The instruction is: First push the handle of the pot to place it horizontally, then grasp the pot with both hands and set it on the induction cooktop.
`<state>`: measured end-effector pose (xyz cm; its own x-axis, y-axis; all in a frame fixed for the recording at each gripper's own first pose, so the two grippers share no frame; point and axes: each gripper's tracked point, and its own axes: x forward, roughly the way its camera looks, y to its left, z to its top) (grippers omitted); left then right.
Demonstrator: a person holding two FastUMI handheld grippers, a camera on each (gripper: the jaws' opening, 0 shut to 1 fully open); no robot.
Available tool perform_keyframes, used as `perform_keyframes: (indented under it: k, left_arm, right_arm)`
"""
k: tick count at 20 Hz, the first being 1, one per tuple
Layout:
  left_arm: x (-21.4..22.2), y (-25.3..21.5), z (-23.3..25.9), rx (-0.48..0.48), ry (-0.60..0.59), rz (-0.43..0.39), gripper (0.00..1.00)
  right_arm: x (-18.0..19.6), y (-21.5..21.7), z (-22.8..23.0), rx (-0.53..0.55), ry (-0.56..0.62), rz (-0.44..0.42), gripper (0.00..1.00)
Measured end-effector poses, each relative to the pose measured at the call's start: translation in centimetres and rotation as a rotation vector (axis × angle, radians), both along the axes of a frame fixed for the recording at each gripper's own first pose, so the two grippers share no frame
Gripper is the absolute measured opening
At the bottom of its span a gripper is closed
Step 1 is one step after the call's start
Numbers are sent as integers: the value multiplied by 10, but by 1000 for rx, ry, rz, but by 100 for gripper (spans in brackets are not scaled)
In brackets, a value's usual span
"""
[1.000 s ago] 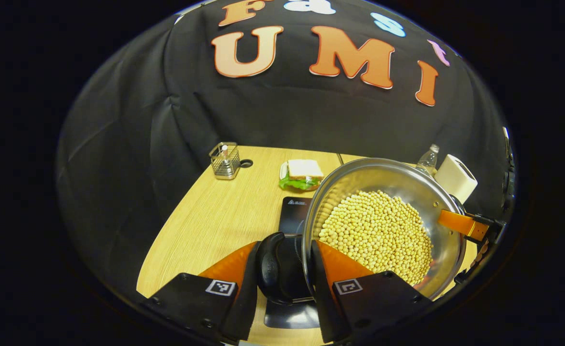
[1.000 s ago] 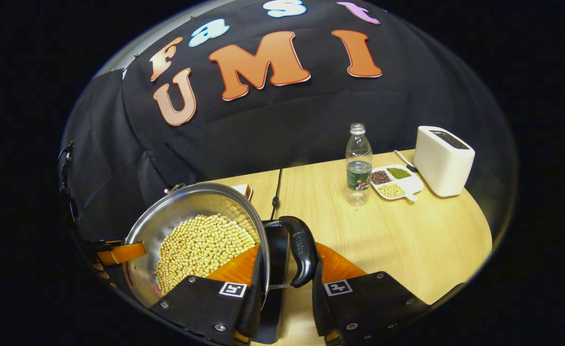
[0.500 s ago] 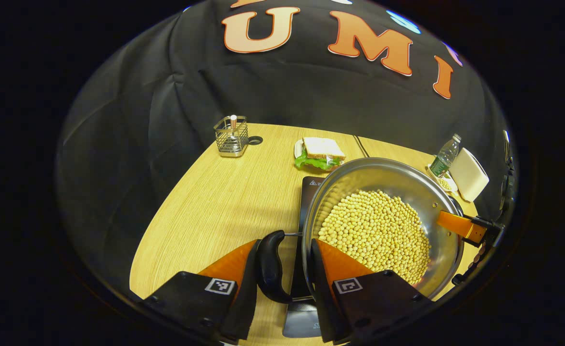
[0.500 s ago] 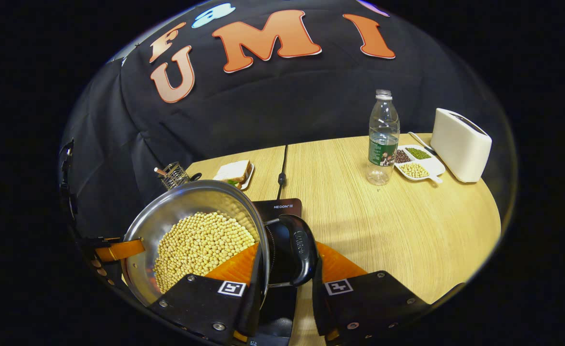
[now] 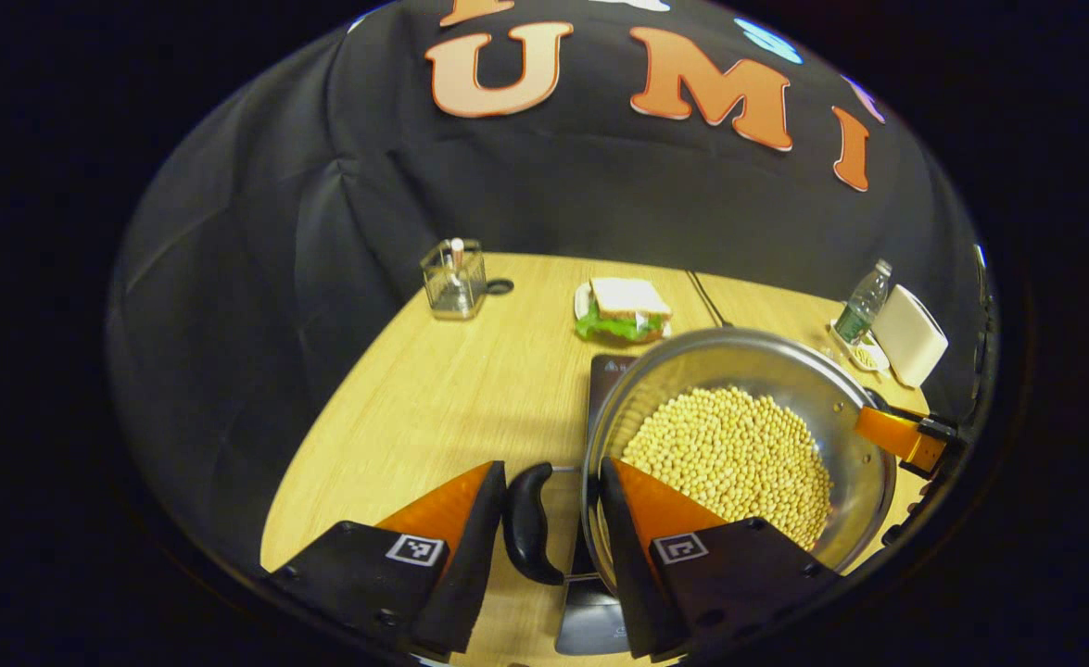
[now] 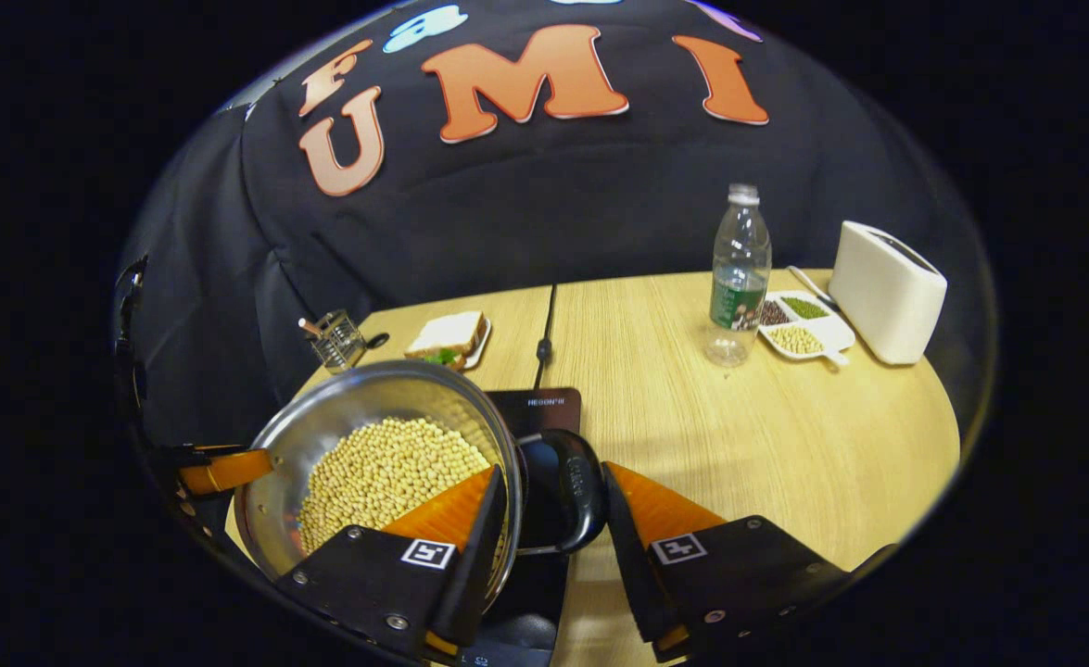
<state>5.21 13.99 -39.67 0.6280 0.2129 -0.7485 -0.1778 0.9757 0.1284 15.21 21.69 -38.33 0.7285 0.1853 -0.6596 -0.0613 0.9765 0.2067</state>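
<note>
A steel pot point(image 5: 739, 341) full of soybeans point(image 5: 729, 454) rests on the black induction cooktop point(image 5: 602, 378). My left gripper point(image 5: 549, 468) straddles the pot's black side handle point(image 5: 530, 523) and the rim. Its fingers stand a little apart from them, open. In the right gripper view the pot point(image 6: 368, 382) sits low on the left, over the cooktop point(image 6: 535, 406). My right gripper point(image 6: 553, 471) is open around the other black handle point(image 6: 583, 491), one finger over the beans. Each gripper also shows at the pot's far side in the other's view: right gripper point(image 5: 910, 440), left gripper point(image 6: 220, 468).
On the wooden table point(image 6: 692, 417) stand a sandwich on a plate point(image 6: 447, 338), a wire holder point(image 6: 335, 338), a water bottle point(image 6: 739, 273), a divided dish of beans point(image 6: 799, 329) and a white toaster point(image 6: 887, 292). A cable point(image 6: 544, 343) runs back from the cooktop.
The pot has come down onto the cooktop. Both grippers have spread their fingers, the right one more, and the handles sit looser between them.
</note>
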Motion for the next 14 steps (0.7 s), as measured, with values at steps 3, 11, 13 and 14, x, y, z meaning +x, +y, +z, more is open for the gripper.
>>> perform_keyframes:
  k: [3, 11, 13, 14]
  left_arm:
    - [15, -31, 55, 52, -147, -26, 76]
    - [49, -88, 241, -4, -524, -25, 98]
    - [47, -92, 280, -3, -593, -18, 98]
    - [46, -94, 297, 4, -624, -18, 98]
  right_arm:
    - [-3, -21, 53, -6, -100, -17, 86]
    - [-27, -110, 212, -123, -396, -55, 94]
    - [-38, -132, 247, -148, -455, -72, 94]
    - [-44, -142, 264, -151, -483, -80, 94]
